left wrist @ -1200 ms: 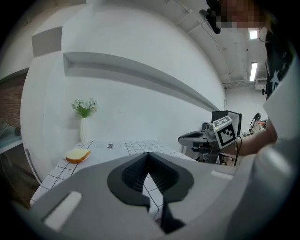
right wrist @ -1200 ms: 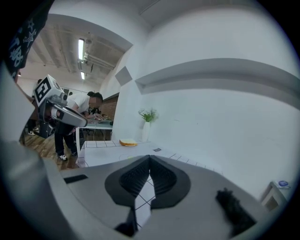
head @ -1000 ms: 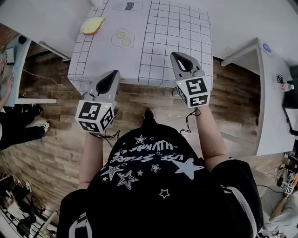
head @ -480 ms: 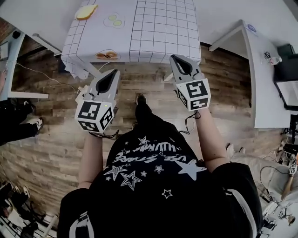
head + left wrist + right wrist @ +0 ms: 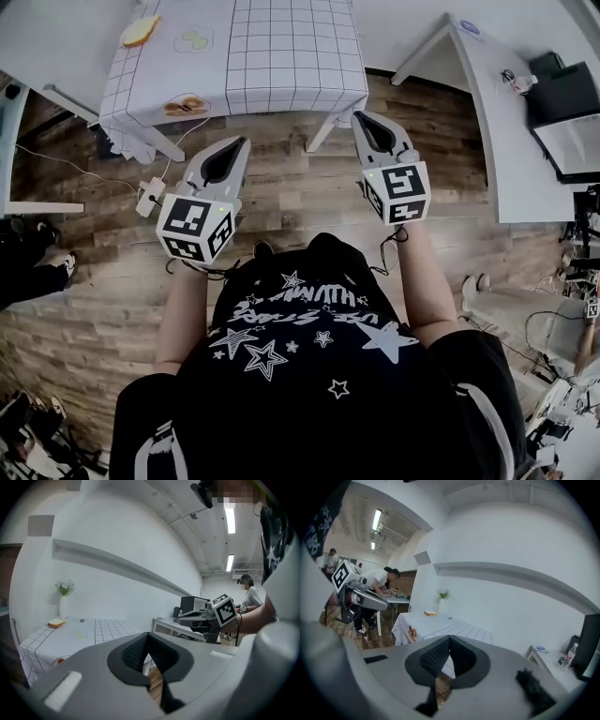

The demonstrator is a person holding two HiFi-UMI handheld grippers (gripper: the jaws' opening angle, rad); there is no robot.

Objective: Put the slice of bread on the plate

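Left gripper (image 5: 239,142) and right gripper (image 5: 362,118) are held clenched and empty over the wooden floor (image 5: 291,183), short of the table (image 5: 281,56). The slice of bread (image 5: 140,30) is seen far ahead, left of both. An approach is judged needed first; jaws should be opened only near the bread.

Wht tablecloth (image 5: 281,47) w/ blk grid, tan bread (image 5: 140,30), brown wood floor (image 5: 300,187)

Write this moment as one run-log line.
left gripper: shut, empty | right gripper: shut, empty | slice of bread: far corner of table, untouched
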